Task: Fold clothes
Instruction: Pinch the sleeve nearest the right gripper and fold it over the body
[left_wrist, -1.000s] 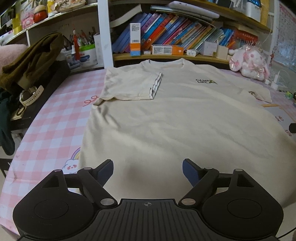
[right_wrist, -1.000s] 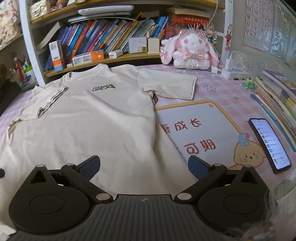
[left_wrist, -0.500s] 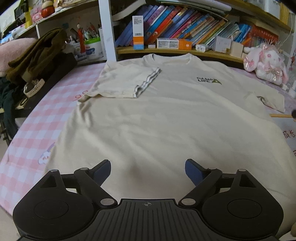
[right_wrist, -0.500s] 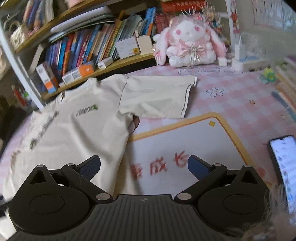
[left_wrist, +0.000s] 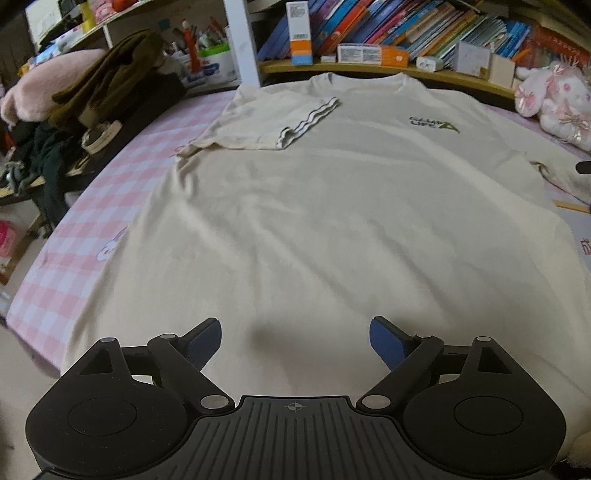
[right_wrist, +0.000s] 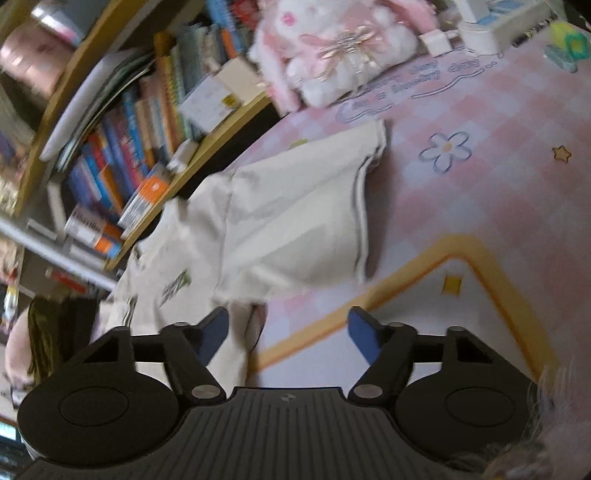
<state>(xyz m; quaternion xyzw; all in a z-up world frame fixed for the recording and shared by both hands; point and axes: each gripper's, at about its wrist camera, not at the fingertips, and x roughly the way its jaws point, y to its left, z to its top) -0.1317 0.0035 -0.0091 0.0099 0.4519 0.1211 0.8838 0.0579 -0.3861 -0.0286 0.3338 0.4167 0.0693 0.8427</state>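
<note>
Cream cotton T-shirt (left_wrist: 314, 206) lies flat on the pink checked tablecloth (left_wrist: 96, 206), one sleeve folded in. The left gripper (left_wrist: 295, 339) hovers spread over the hem. The right gripper (right_wrist: 288, 332) is closing at the armpit edge, pinching nothing yet; it may snag only one layer.

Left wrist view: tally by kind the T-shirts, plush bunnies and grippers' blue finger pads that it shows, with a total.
T-shirt: 1
Plush bunny: 1
Blue finger pads of the left gripper: 2
Total: 4
</note>
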